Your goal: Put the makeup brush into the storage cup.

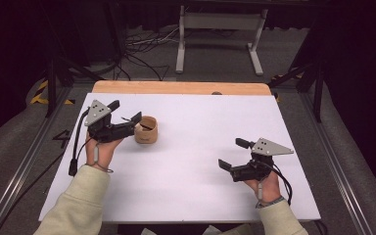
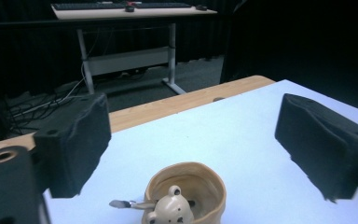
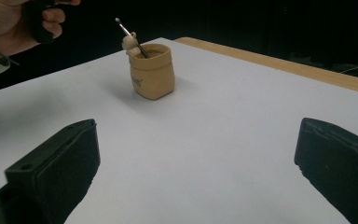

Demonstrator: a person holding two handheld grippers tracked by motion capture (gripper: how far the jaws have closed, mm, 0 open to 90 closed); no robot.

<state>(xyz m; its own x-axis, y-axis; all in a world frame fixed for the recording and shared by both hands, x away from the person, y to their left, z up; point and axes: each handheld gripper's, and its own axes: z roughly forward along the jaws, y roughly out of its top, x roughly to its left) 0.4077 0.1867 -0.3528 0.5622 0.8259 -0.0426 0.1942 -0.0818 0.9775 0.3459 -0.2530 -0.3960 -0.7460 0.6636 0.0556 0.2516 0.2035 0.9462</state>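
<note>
Hovering at the table's point(image 1: 186, 161) left, the left gripper point(image 1: 127, 113) has its jaws spread wide with nothing between them; they stand just beside a tan pot point(image 1: 146, 129). The pot sits upright on the white top, left of the middle. Inside it a small bear figure point(image 2: 169, 212) leans on the rim, and a thin brush point(image 3: 129, 35) slants out past it. Well apart, toward the near right, the right gripper point(image 1: 234, 153) rests low over bare table, its jaws open and empty, facing the pot.
</note>
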